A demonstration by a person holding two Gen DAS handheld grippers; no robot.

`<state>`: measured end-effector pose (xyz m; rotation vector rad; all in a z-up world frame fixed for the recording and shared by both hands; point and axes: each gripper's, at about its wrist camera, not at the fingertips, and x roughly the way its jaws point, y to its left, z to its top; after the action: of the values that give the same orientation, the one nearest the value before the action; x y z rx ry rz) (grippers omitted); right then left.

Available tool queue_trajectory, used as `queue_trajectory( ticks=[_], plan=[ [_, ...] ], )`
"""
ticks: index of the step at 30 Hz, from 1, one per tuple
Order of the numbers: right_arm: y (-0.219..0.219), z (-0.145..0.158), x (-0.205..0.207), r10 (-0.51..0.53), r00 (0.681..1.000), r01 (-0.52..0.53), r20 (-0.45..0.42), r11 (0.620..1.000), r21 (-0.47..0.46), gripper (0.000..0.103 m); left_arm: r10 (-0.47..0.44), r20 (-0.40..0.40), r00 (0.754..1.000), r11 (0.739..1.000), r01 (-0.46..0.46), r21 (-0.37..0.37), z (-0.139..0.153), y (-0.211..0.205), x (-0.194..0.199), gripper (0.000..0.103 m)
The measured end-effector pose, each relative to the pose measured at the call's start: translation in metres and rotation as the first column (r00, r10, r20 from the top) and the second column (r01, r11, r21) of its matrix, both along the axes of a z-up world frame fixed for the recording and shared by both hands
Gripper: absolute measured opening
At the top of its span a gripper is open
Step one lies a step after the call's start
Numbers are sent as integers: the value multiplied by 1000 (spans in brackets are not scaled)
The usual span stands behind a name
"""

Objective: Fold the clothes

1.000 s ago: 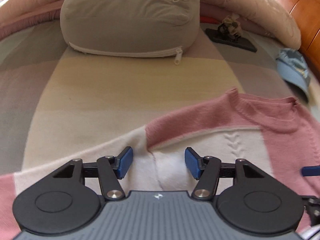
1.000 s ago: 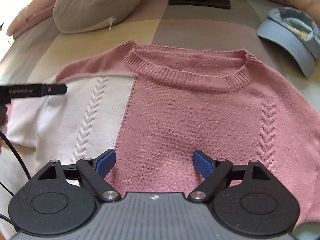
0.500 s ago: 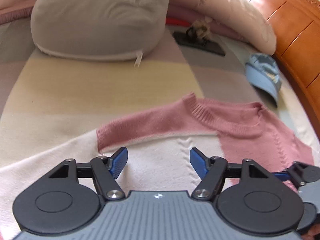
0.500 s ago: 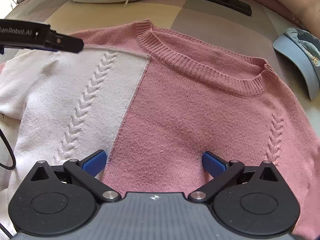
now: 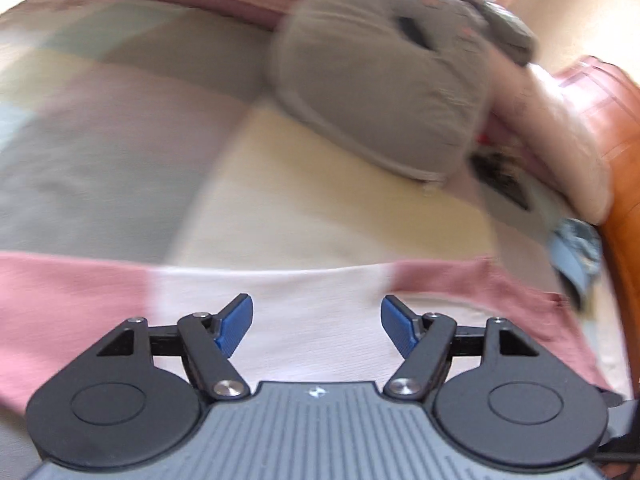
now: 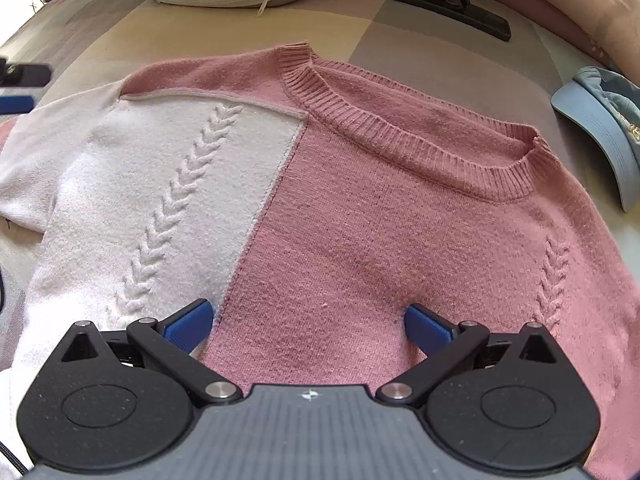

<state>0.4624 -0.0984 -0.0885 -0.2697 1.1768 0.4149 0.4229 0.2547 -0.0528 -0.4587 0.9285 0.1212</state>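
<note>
A pink and white knit sweater lies flat, front up, on the patchwork bedspread, its ribbed collar toward the far side. My right gripper hovers over the chest, pointing steeply down, jaws wide open across the pink-white seam with nothing pinched. My left gripper is open over the white part of the outstretched sleeve, whose end turns pink at the left. Nothing is held between its blue pads. The left wrist view is motion-blurred. A bit of the left gripper shows at the right wrist view's left edge.
A grey zipped cushion lies at the head of the bed. A blue cap rests right of the sweater. A black stand with a flower sits beyond the collar. Pink pillows and a wooden headboard border the far right.
My left gripper has swung leftward off the sweater's shoulder and out along the sleeve, its jaws wider. The right gripper's jaws have spread a little; it stays over the chest.
</note>
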Motion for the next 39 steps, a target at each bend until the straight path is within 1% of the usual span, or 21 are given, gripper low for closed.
queue_trajectory(
  ticks=[1,3,4,5,6,8,10,13,15,17,19,20,21,23,25,28,30,34,35,37,39],
  plan=[
    [0,0,0,0,1000,0,1,1000,0,103,47,-22,999,999,-46,22,-3,16,-10,70],
    [-1,0,-1,2,1000,-2,8,1000,-2,103,141,-49,989,989,-139,42,-9,46,-28,70],
    [-2,1,-2,2,1000,-2,10,1000,-3,103,188,-62,980,981,-185,54,-12,61,-37,70],
    [-3,1,-2,3,1000,-3,12,1000,-1,103,243,-95,965,969,-236,77,-18,74,-45,71],
    [-3,1,-3,4,1000,-4,13,1000,1,103,288,-129,949,954,-274,120,-20,83,-51,71],
    [-4,2,-2,6,1000,-6,9,1000,-2,103,323,-145,935,932,-288,222,-21,92,-63,71],
    [-4,3,-1,6,1000,-6,0,1000,-9,103,303,-172,937,921,-242,305,-19,85,-64,71],
    [-4,5,2,6,1000,-6,-16,1000,-20,103,249,-201,947,907,-156,390,-14,65,-63,71],
    [-5,7,4,11,999,-12,-33,1000,-26,103,167,-178,970,925,-92,369,-4,48,-61,72],
    [-6,10,6,16,999,-18,-52,999,-31,103,77,-156,985,937,-18,350,4,26,-58,72],
    [-11,17,4,14,997,-16,-78,1000,-19,103,-44,-136,990,940,87,330,12,1,-55,72],
    [-15,22,1,13,996,-13,-85,1000,1,103,-110,-131,985,941,146,306,15,-13,-53,72],
    [-20,27,-3,8,996,-7,-91,1000,19,103,-176,-125,976,937,205,283,17,-27,-51,72],
    [-31,39,-15,-23,994,29,-105,998,52,103,-305,-106,946,917,322,236,22,-54,-46,72],
    [-42,51,-28,-54,991,65,-119,994,84,103,-417,-101,903,880,429,205,25,-82,-43,72],
    [-64,64,-62,-100,986,112,-130,990,89,103,-516,-104,850,829,527,187,27,-121,-43,72],
    [-72,70,-81,-123,983,136,-135,987,91,103,-541,-102,835,815,550,181,31,-139,-48,72],
    [-89,77,-116,-128,982,147,-137,979,138,103,-583,-98,807,793,591,151,38,-166,-61,72],
    [-91,78,-123,-106,985,127,-135,980,155,103,-597,-108,795,782,607,143,39,-173,-65,72],
    [-94,76,-137,-54,989,80,-139,979,186,103,-607,-135,783,768,622,154,41,-185,-76,72],
    [-98,71,-149,3,989,30,-150,976,216,103,-594,-171,786,766,618,178,45,-198,-87,72]
  ],
)
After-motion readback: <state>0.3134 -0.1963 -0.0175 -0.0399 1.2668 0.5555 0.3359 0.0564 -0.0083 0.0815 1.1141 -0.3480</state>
